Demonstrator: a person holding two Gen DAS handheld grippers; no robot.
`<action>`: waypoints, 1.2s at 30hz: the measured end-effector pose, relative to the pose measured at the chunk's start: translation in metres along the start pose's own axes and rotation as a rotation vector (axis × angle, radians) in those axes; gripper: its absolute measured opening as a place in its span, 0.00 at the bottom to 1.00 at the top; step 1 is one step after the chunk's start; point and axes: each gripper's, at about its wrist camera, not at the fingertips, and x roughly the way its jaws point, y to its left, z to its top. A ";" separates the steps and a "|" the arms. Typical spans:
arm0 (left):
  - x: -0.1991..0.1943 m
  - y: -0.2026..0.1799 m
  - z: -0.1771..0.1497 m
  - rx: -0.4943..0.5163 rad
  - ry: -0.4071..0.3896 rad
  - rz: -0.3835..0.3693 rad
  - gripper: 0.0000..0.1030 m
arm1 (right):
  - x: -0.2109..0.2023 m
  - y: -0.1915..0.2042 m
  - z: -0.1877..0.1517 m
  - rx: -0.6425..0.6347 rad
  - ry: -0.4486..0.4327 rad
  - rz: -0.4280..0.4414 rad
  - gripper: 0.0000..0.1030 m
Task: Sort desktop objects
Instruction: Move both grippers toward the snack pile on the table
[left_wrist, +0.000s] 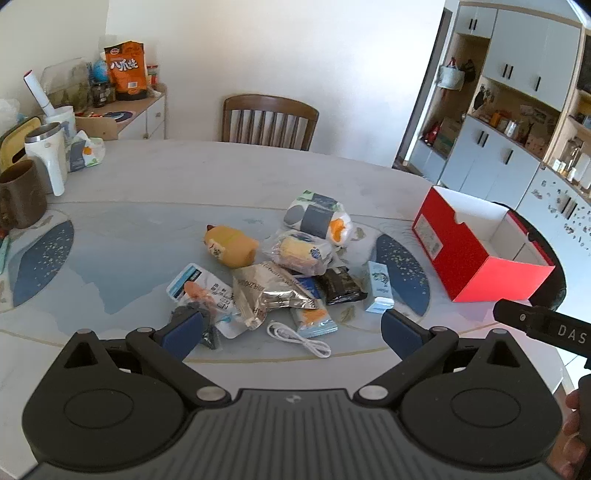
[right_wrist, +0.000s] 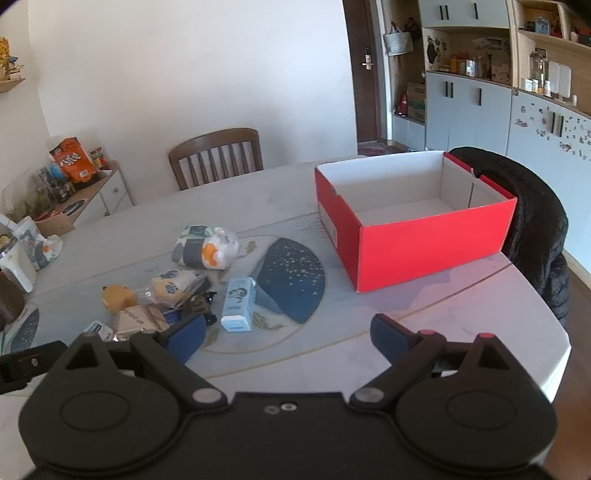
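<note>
A pile of small objects lies mid-table: a yellow plush toy (left_wrist: 231, 245), a silver foil packet (left_wrist: 269, 293), a white cable (left_wrist: 299, 339), a light blue carton (left_wrist: 379, 291) and a tissue pack (left_wrist: 317, 218). An open red box (left_wrist: 476, 258) stands to the right, white inside with nothing in it. My left gripper (left_wrist: 291, 332) is open, hovering just before the pile. My right gripper (right_wrist: 288, 341) is open over bare table, between the blue carton (right_wrist: 239, 304) and the red box (right_wrist: 413, 221).
A wooden chair (left_wrist: 269, 122) stands behind the table. A white jug (left_wrist: 46, 155) and a brown mug (left_wrist: 20, 197) sit at the far left. A chair with a black coat (right_wrist: 532, 225) stands behind the box. Cabinets line the right wall.
</note>
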 end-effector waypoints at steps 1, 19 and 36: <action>0.000 0.000 0.001 0.001 -0.003 -0.001 1.00 | -0.001 0.000 0.000 -0.001 -0.002 -0.004 0.93; 0.013 0.014 0.006 -0.044 0.011 -0.010 1.00 | 0.007 0.008 0.003 -0.017 0.013 -0.009 0.95; 0.029 0.032 0.011 0.006 -0.017 -0.012 1.00 | 0.028 0.039 0.009 -0.103 0.015 0.048 0.95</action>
